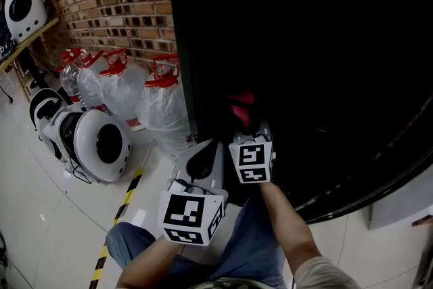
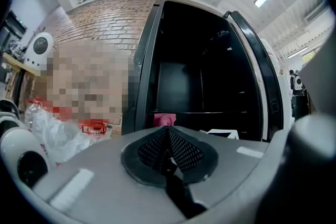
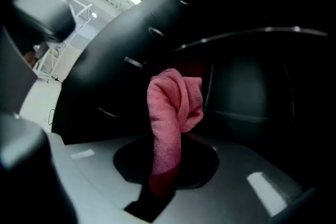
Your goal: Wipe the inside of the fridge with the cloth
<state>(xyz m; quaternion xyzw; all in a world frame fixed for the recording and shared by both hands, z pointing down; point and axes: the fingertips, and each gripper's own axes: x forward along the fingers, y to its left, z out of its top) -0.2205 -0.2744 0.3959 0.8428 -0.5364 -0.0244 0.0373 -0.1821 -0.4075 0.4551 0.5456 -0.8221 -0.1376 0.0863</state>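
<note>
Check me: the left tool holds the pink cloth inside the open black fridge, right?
No, the right tool holds the pink cloth inside the open black fridge; the right gripper view shows it. The left tool is shut, empty.

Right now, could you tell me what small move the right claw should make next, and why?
Probably press the pink terry cloth forward against the inner wall of the black fridge and begin a stroke: the right claw is shut on it inside, but the cloth seems to hang clear of any surface.
</note>
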